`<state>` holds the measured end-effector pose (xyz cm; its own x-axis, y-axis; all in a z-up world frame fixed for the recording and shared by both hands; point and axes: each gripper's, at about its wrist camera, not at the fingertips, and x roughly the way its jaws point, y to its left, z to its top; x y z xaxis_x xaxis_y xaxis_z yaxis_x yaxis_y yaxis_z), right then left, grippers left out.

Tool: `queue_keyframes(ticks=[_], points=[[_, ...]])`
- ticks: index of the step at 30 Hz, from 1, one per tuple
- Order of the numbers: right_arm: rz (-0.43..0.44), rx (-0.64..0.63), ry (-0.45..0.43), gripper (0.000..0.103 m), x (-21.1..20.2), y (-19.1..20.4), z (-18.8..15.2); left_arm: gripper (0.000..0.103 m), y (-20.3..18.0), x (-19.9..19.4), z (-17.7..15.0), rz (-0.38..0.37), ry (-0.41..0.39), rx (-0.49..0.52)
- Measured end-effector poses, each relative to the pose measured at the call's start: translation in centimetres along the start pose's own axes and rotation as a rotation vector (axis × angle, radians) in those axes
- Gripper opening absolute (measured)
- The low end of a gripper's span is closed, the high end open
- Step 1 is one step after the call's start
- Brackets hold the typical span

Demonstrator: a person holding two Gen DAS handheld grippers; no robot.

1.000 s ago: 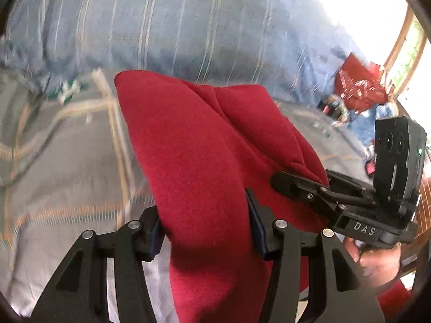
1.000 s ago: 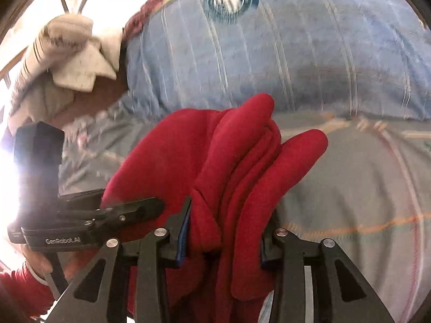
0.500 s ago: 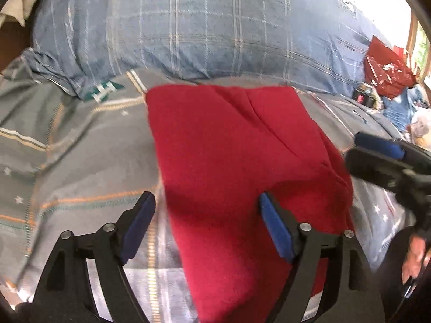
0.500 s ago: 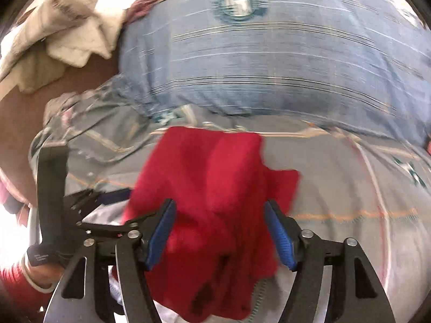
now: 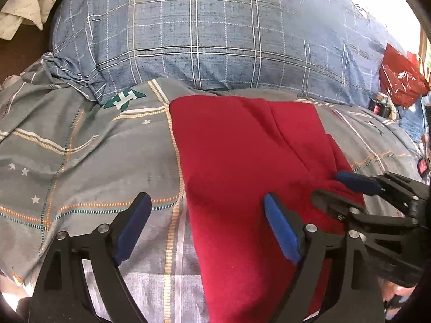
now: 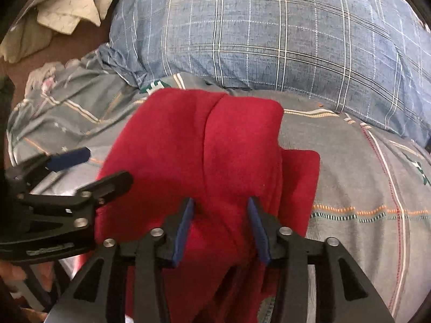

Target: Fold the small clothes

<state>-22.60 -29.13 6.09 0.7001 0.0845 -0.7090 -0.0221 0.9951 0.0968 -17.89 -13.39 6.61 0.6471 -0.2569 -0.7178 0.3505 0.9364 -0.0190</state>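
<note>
- Grey bedsheet (image 5: 80,167), a soft woven cotton printed with thin orange and white stitched lines, small white stars and green letter badges, covers the bed and lies in shallow wrinkles
- Nearest the left wrist camera, the left gripper (image 5: 203,212) has black angular plastic arms with round silver pivot screws and flat blue rubber pads; its jaws have just been opening and stand spread wide, one pad over the bare sheet and the other over the red cloth, neither pressing on it
- Nearest the right wrist camera, the right gripper (image 6: 222,207) is of the same build; its jaws have just been opening and stand moderately parted, with a raised ridge of red fabric between the blue pads; the pads sit very near that fabric, and I cannot tell whether they touch it
- Red garment (image 5: 242,161), a thick, matte fleecy knit, lies folded on the sheet as a rough oblong with rounded far corners, a lengthwise crease running down its middle and a lower layer sticking out along its right edge
- From each wrist view the other gripper shows at the side edge of the garment, just beside it
- Beyond the garment, touching the sheet, a plump blue-grey checked pillow (image 5: 215,43) of slubby weave bears a round green and white crest
- Farther left, crumpled cream cloth (image 6: 67,13) is heaped on a brown surface
- Far right, a crinkled glossy red plastic bag (image 5: 401,80) sits by bright window light
</note>
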Motion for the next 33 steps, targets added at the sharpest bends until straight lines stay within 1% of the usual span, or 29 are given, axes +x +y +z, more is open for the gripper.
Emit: queue_keyframes(ticks=[1, 2, 6, 8, 9, 14, 19, 33], points=[[-0.008, 0.015, -0.015, 0.071, -0.6, -0.1, -0.1, 0.086, 0.1, -0.2, 0.0, 0.007, -0.006, -0.007], [-0.018, 0.023, -0.031, 0.073, -1.2, -0.1, -0.1, 0.086, 0.2, -0.3, 0.0, 0.014, -0.012, -0.016], [-0.07, 0.055, -0.036, 0.075, -2.1, -0.6, 0.0, 0.086, 0.8, -0.8, 0.2, 0.014, -0.014, -0.052], [-0.068, 0.077, -0.031, 0.076, -2.3, -0.8, -0.1, 0.086, 1.1, -0.9, 0.3, 0.012, -0.003, -0.064], [-0.071, 0.083, -0.026, 0.078, -2.3, -1.0, -0.2, 0.086, 1.1, -1.0, 0.3, 0.012, -0.003, -0.069], [-0.082, 0.094, -0.024, 0.081, -2.6, -0.9, -0.4, 0.086, 1.3, -1.9, 0.2, 0.022, -0.028, -0.08], [-0.089, 0.098, -0.017, 0.083, -2.7, -0.8, -0.4, 0.086, 1.2, -2.4, 0.1, 0.036, -0.04, -0.062], [-0.09, 0.106, 0.005, 0.084, -2.2, -1.0, -0.6, 0.086, 0.9, -2.5, -0.1, 0.045, -0.048, -0.056]])
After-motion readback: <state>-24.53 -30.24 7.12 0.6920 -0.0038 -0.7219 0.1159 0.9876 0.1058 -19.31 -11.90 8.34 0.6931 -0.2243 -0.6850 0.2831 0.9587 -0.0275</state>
